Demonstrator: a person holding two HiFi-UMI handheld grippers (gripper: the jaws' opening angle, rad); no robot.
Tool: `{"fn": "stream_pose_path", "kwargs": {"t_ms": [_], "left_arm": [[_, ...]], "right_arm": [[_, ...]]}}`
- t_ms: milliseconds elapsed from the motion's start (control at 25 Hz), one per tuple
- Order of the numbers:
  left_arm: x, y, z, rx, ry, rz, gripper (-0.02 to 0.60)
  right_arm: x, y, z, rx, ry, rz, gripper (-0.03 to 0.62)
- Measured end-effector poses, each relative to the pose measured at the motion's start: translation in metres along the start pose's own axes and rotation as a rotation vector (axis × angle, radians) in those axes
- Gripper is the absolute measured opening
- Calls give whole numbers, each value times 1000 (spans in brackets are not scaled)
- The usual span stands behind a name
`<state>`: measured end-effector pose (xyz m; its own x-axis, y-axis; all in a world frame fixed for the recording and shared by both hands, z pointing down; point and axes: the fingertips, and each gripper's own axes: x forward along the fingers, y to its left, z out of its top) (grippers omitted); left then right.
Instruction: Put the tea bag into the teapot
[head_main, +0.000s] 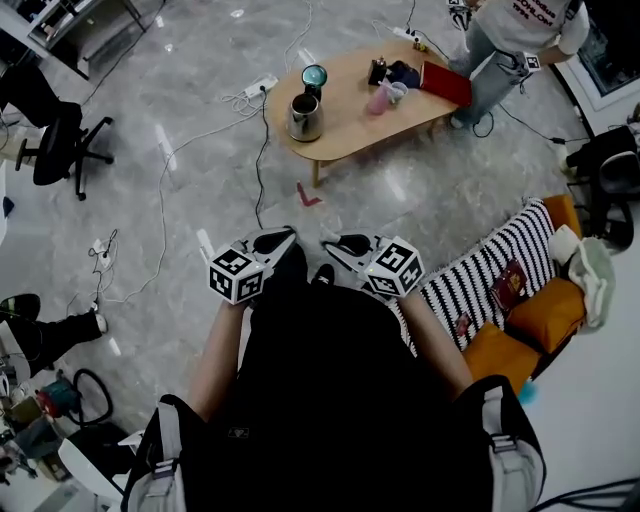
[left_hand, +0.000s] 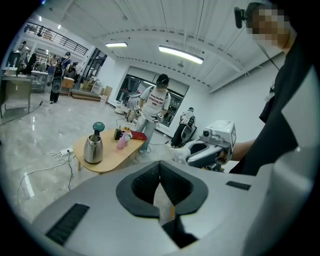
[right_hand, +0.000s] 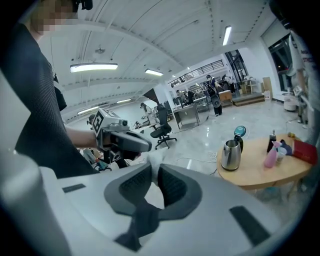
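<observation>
The steel teapot (head_main: 305, 117) stands open on the low wooden table (head_main: 350, 135) well ahead of me, with its teal lid (head_main: 314, 75) beside it. It also shows in the left gripper view (left_hand: 93, 149) and the right gripper view (right_hand: 230, 154). I hold both grippers close together at waist height, tips facing each other. My left gripper (head_main: 278, 240) (left_hand: 162, 192) is shut on a pale tea bag sachet (left_hand: 163, 202). My right gripper (head_main: 338, 243) (right_hand: 153, 182) is shut on a white paper piece (right_hand: 153, 160). Whether the two pieces are joined I cannot tell.
A person in a white shirt (head_main: 510, 30) stands at the table's far end, near a red book (head_main: 445, 82) and a pink bottle (head_main: 380, 98). Cables (head_main: 165, 180) cross the floor. An office chair (head_main: 60, 140) stands left, and a striped sofa (head_main: 480, 280) right.
</observation>
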<state>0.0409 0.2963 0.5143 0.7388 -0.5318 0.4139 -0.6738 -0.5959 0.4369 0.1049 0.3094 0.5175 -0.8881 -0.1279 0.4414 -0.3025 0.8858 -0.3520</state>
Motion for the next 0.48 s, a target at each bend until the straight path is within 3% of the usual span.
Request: {"fn": "stream_pose_path", "kwargs": {"t_ms": [480], "left_arm": [[25,46,12,-23,41,-24,11]], "right_arm": [[22,-41,3,42,25,-14,48]]}}
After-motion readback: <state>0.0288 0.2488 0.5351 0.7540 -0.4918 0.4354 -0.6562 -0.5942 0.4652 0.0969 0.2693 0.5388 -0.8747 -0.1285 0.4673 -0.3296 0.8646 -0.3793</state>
